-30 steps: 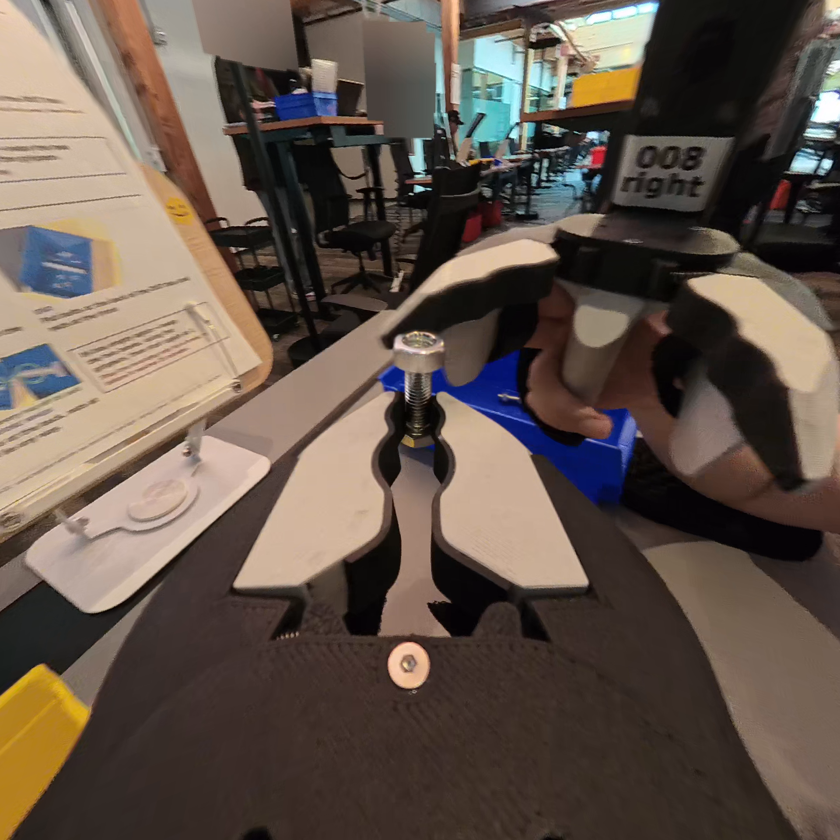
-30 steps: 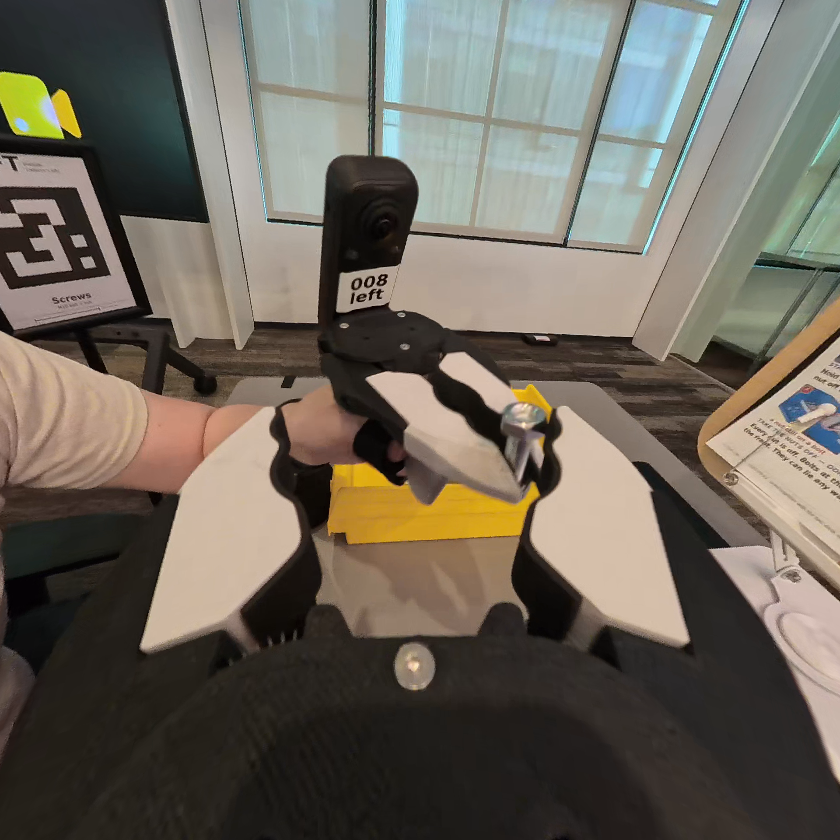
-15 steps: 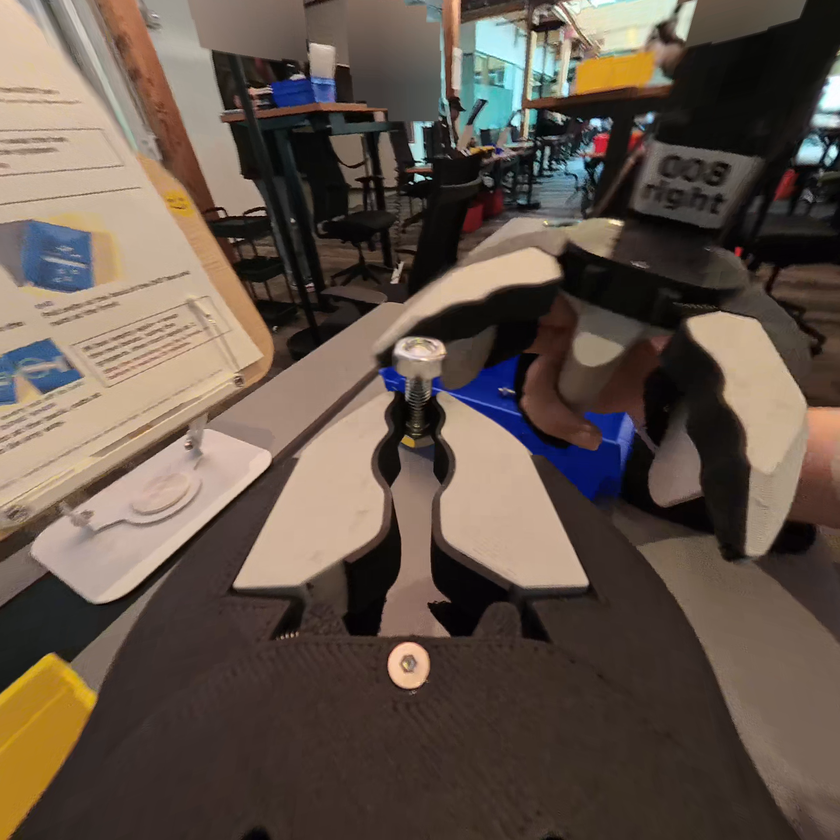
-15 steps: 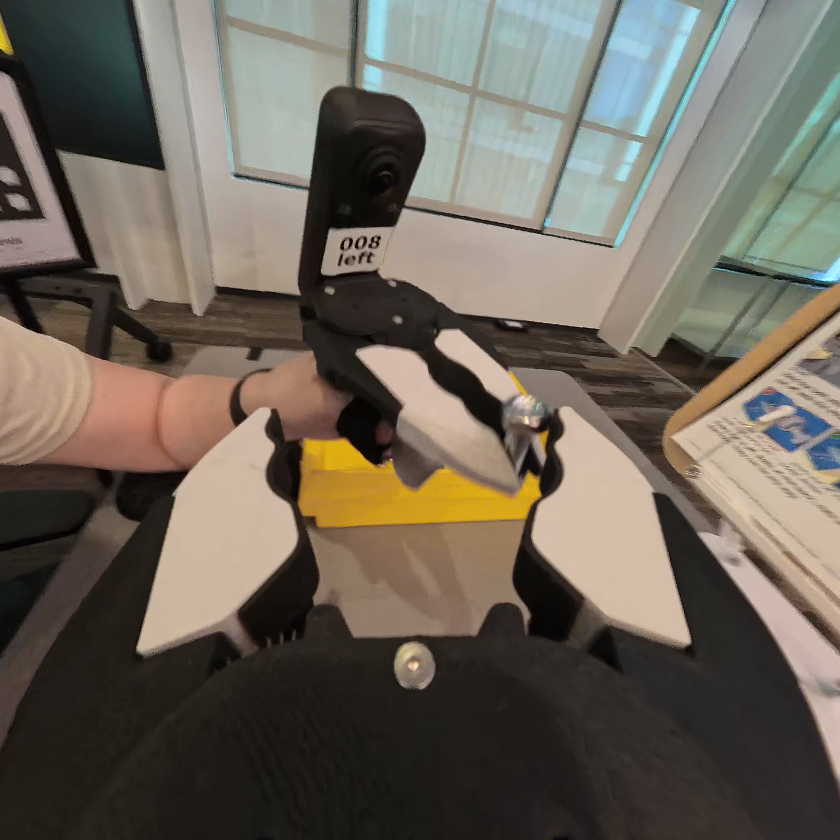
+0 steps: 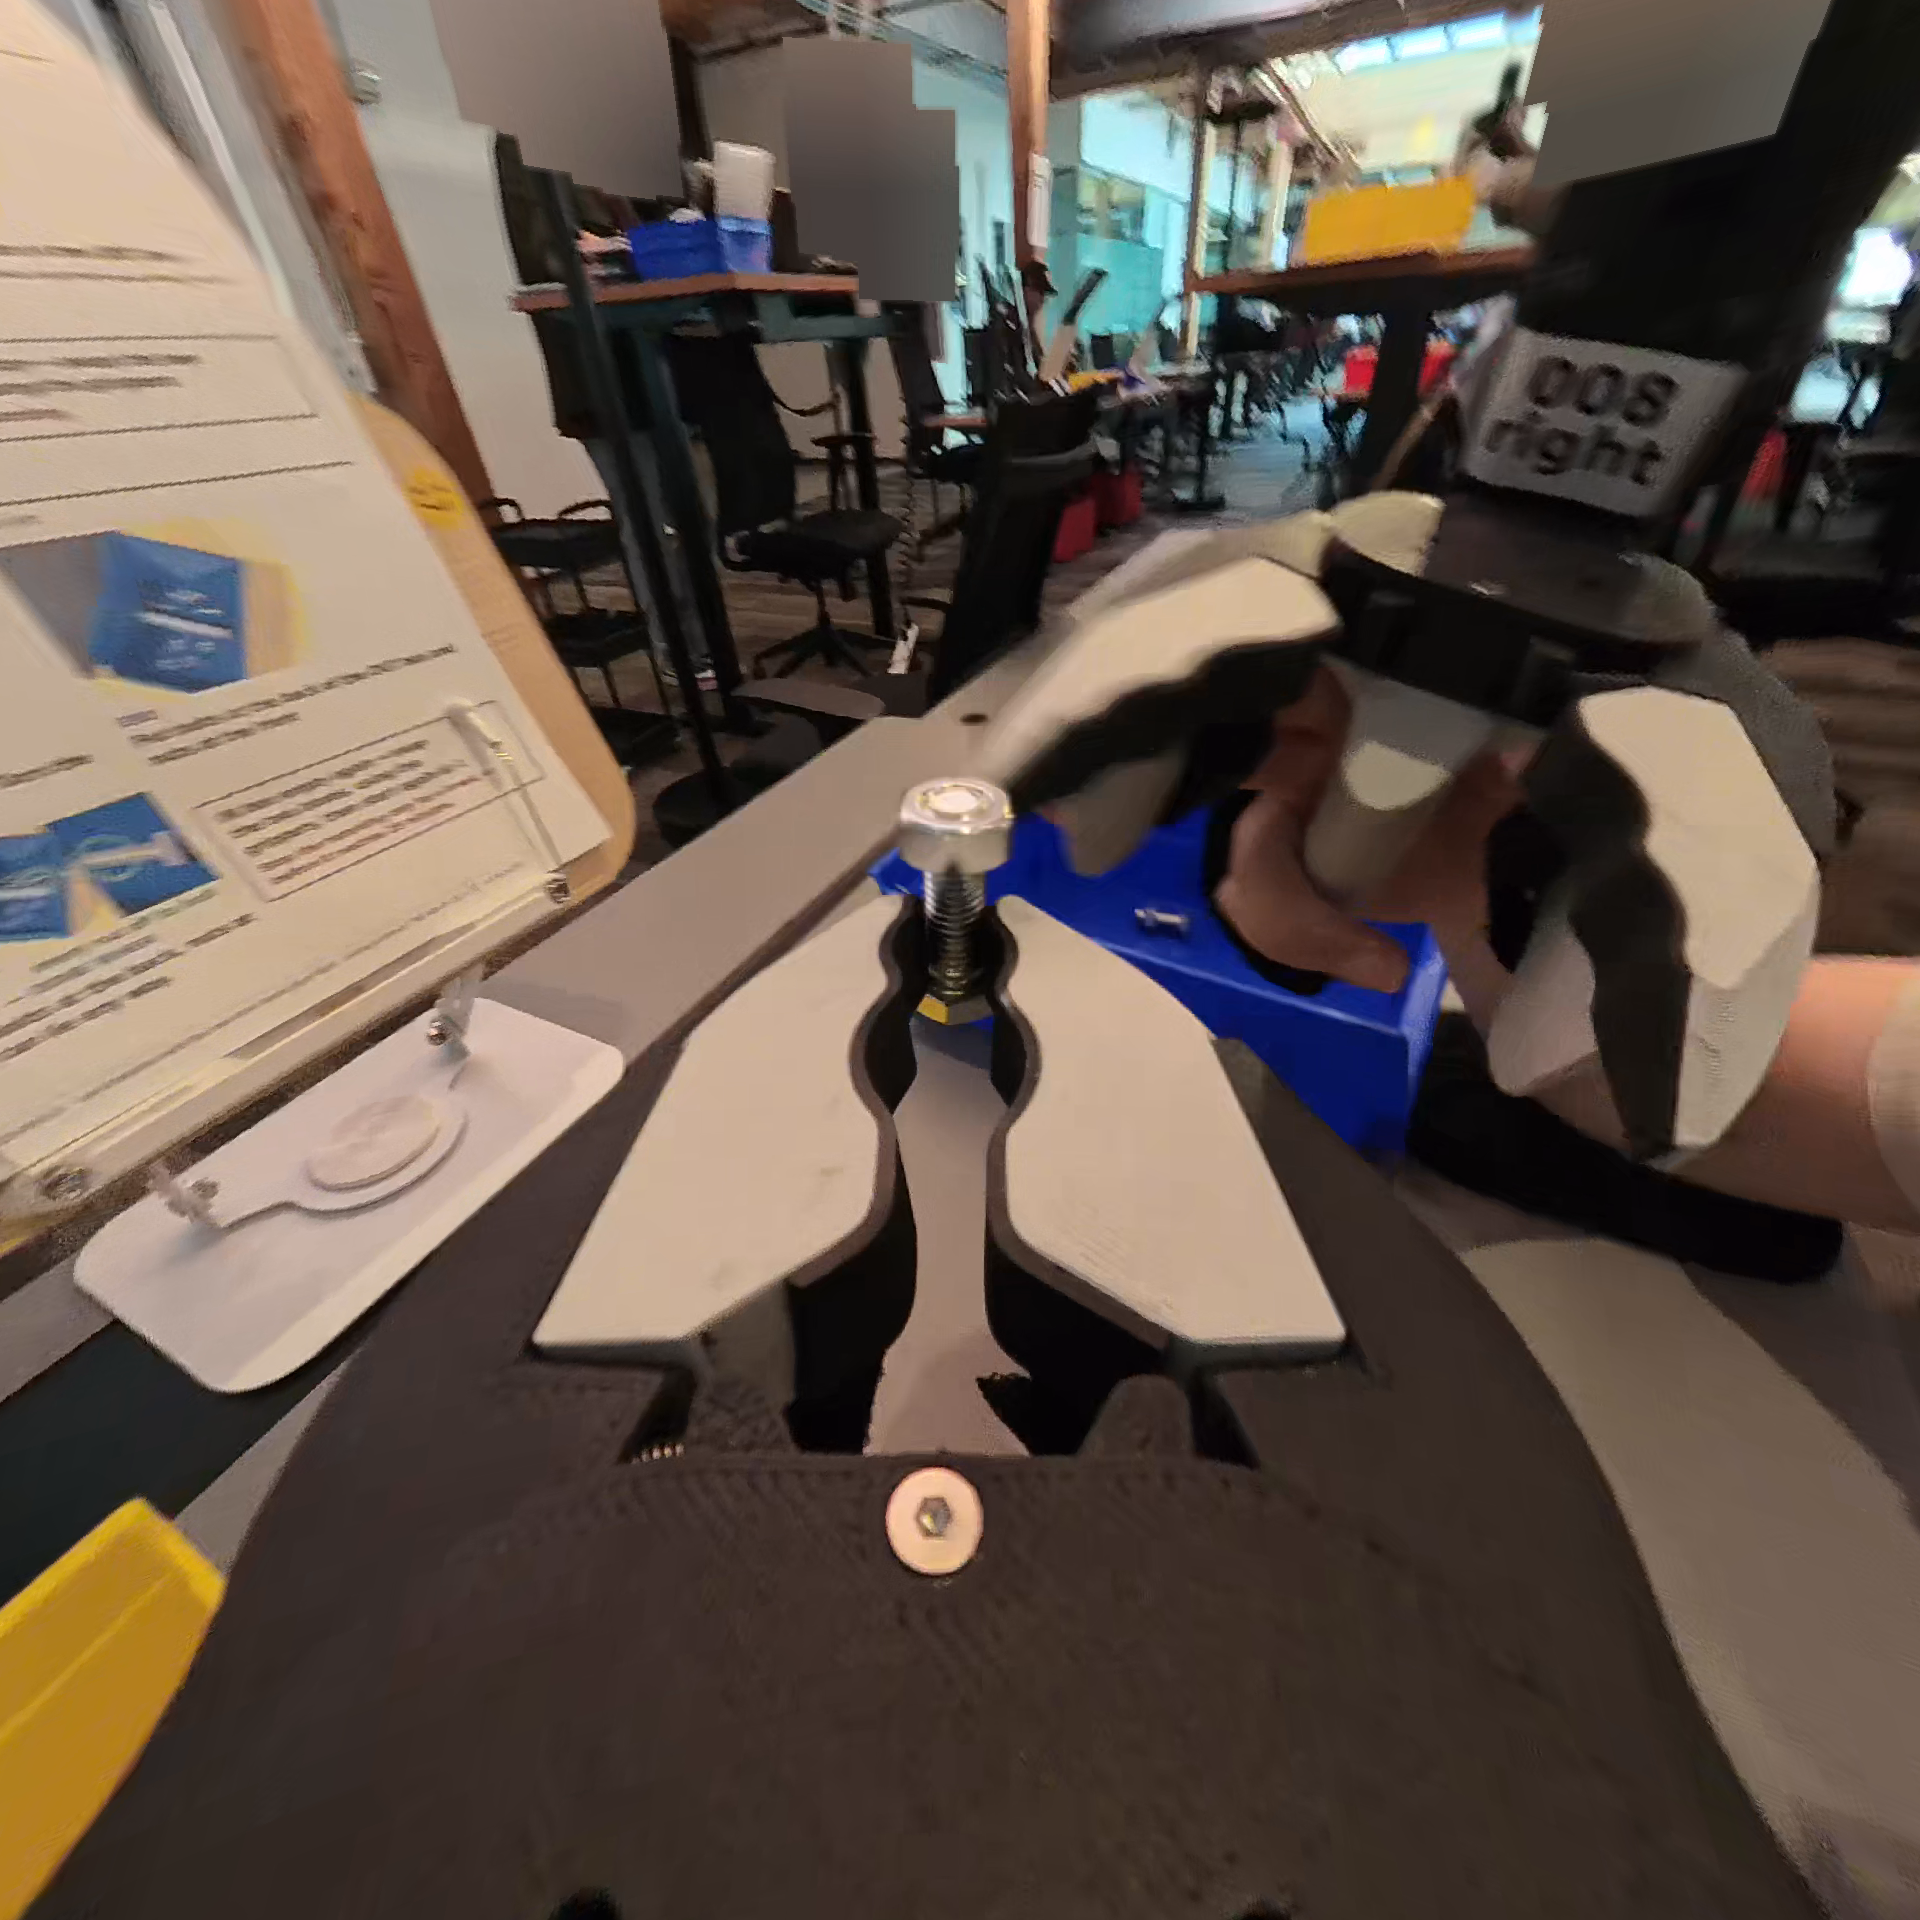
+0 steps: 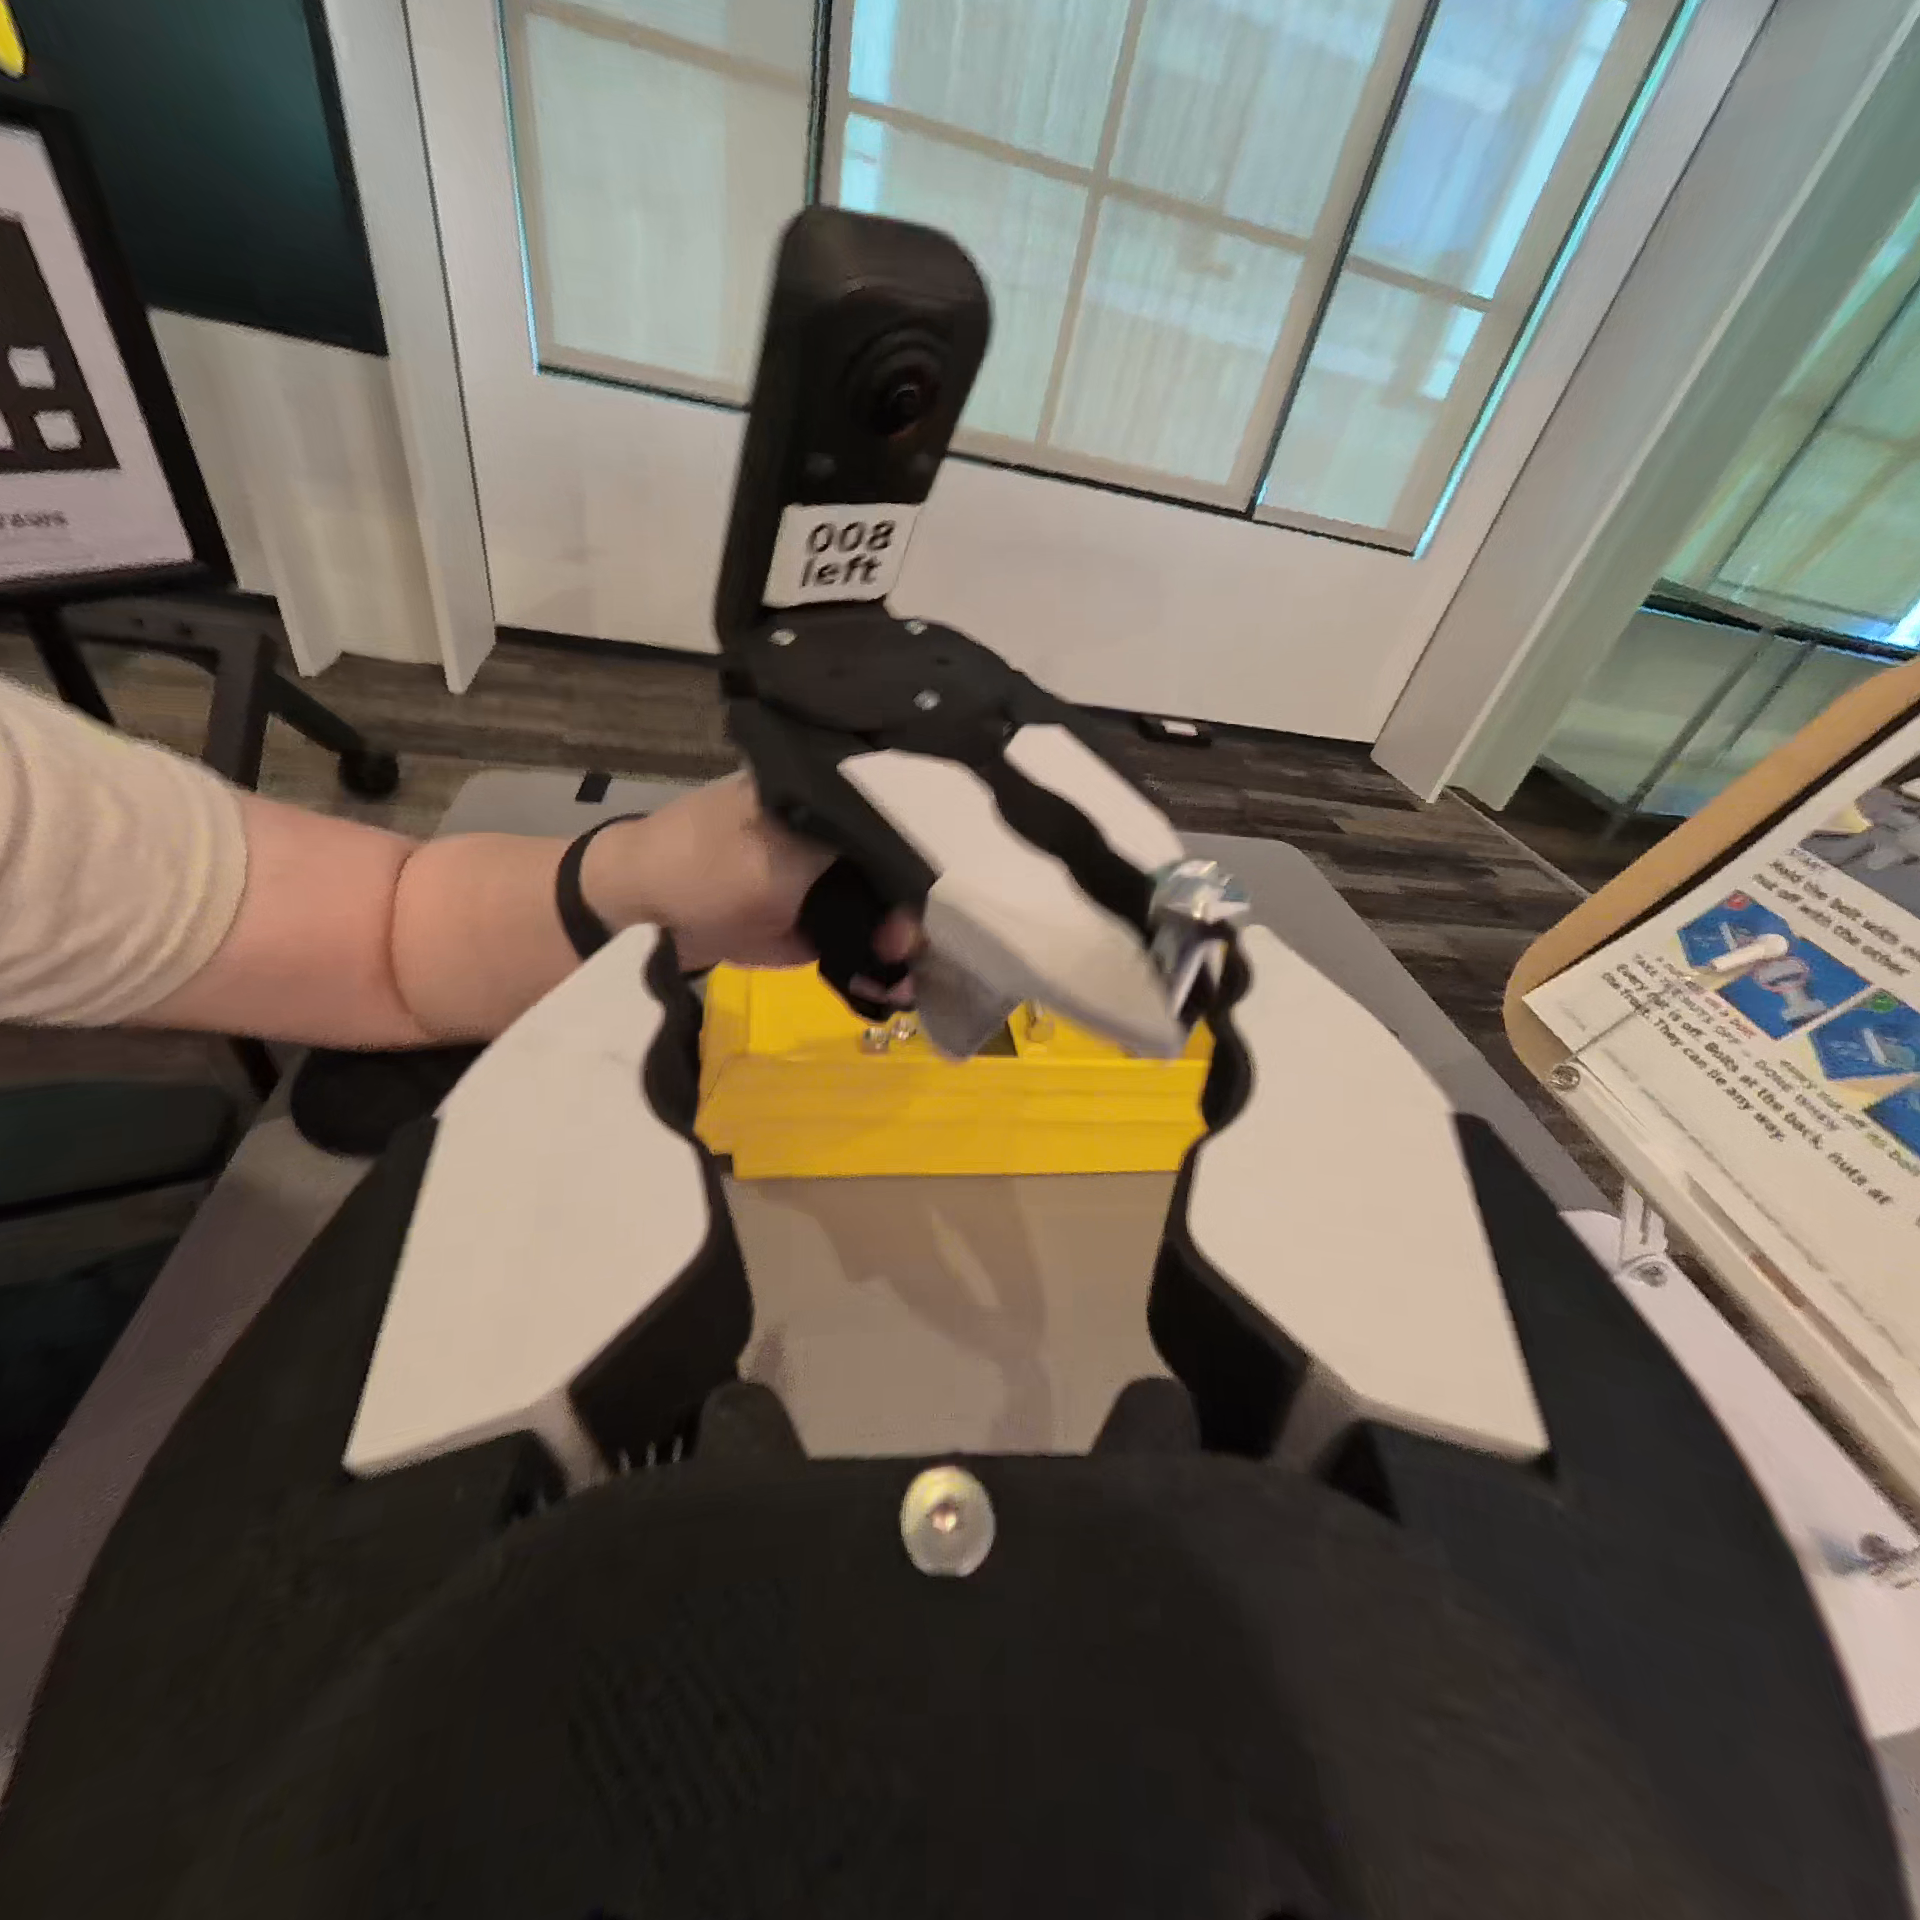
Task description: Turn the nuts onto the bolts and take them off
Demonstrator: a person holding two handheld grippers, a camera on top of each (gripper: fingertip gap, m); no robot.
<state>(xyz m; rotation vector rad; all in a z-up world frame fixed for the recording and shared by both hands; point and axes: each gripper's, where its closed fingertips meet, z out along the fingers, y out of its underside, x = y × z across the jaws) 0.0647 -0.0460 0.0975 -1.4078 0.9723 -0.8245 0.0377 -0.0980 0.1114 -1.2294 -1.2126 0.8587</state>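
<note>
My left gripper (image 5: 951, 940) is shut on a silver bolt (image 5: 954, 831) that stands upright, hex head up. A yellowish nut (image 5: 951, 1008) shows on the thread just below the fingertips. My right gripper (image 5: 1340, 945) is open. One of its fingers (image 5: 1164, 665) ends just right of the bolt head, and the other finger (image 5: 1662, 914) is farther right. In the right wrist view my right gripper (image 6: 951, 966) is open wide and empty. The left gripper (image 6: 1164, 987) holds the bolt (image 6: 1190, 904) near the tip of my right-hand finger (image 6: 1340, 1195).
A blue bin (image 5: 1278, 997) with a loose bolt (image 5: 1158, 920) stands behind the right gripper. A yellow bin (image 6: 935, 1122) with several small parts stands under the left gripper, and its corner also shows in the left wrist view (image 5: 73, 1662). An instruction sheet on a stand (image 5: 208, 727) borders the grey table (image 5: 727, 904).
The right gripper has shifted right and back, so its finger no longer covers the bolt head. It stays open. The left gripper still holds the bolt.
</note>
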